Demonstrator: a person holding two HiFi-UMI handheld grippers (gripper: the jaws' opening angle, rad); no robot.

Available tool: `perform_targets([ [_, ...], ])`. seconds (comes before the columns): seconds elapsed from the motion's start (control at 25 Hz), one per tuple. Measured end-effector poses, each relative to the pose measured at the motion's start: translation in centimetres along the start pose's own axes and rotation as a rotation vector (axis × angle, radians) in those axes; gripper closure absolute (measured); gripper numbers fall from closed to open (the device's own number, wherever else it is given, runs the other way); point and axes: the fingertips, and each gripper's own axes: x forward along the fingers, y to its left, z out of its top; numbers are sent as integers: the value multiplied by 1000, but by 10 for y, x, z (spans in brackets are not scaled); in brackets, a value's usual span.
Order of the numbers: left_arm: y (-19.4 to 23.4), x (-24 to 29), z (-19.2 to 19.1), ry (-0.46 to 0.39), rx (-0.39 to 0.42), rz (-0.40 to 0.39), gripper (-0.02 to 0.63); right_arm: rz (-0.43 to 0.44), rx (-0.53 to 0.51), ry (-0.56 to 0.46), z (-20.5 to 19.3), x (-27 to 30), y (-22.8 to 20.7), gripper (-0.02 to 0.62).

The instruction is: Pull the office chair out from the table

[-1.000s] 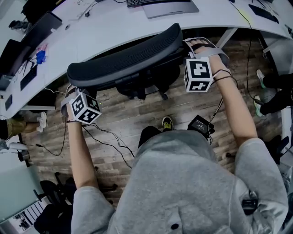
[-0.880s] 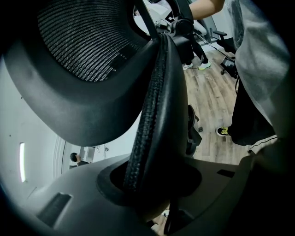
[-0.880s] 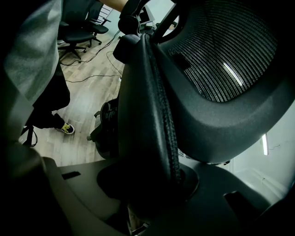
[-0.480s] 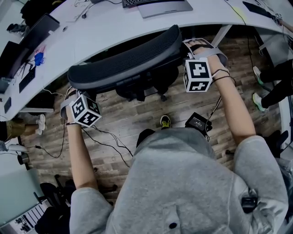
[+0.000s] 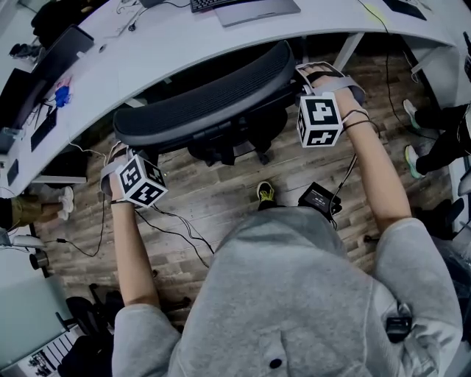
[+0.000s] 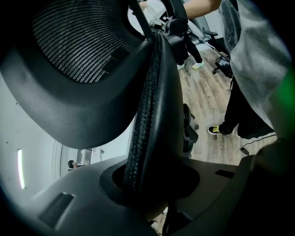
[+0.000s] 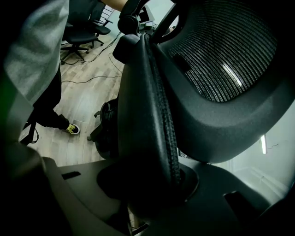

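The black mesh office chair's backrest (image 5: 206, 96) sits just in front of the curved white table (image 5: 147, 51). My left gripper (image 5: 119, 153) is at the backrest's left end; its jaws are closing with the backrest's padded edge (image 6: 152, 115) between them. My right gripper (image 5: 309, 75) is shut on the right end of the backrest. In the left gripper view the edge runs down into the left gripper (image 6: 147, 184). The right gripper view shows the same edge (image 7: 147, 115) clamped in the right gripper (image 7: 147, 184). The chair's seat and base are mostly hidden under the backrest.
A keyboard and laptop (image 5: 243, 7) lie on the table. Cables (image 5: 169, 221) and a black power brick (image 5: 318, 197) lie on the wooden floor beside the person's shoe (image 5: 267, 193). Another chair's base (image 5: 88, 309) stands at bottom left, and someone's feet (image 5: 416, 158) are at right.
The backrest has come away from the table's edge toward the person, and the dark gap between them has widened. Both grippers moved back with it.
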Motion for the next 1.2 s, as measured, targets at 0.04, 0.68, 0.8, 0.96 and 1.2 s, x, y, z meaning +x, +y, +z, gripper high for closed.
perform_targets([
  [0.04, -4, -4, 2, -2, 1, -2, 485, 0, 1, 0, 0, -4, 4, 459],
  [0.68, -75, -64, 10, -21, 15, 6, 485, 2, 29, 27, 0, -84, 72, 459],
  [0.8, -90, -78, 10, -26, 17, 5, 485, 1, 34, 30, 3, -101, 88, 459],
  [0.96, -113, -97, 13, -33, 16, 10, 483, 6, 37, 36, 4, -126, 109, 459],
  [1.2, -140, -121, 15, -40, 21, 8, 482, 8, 39, 42, 6, -155, 135, 460],
])
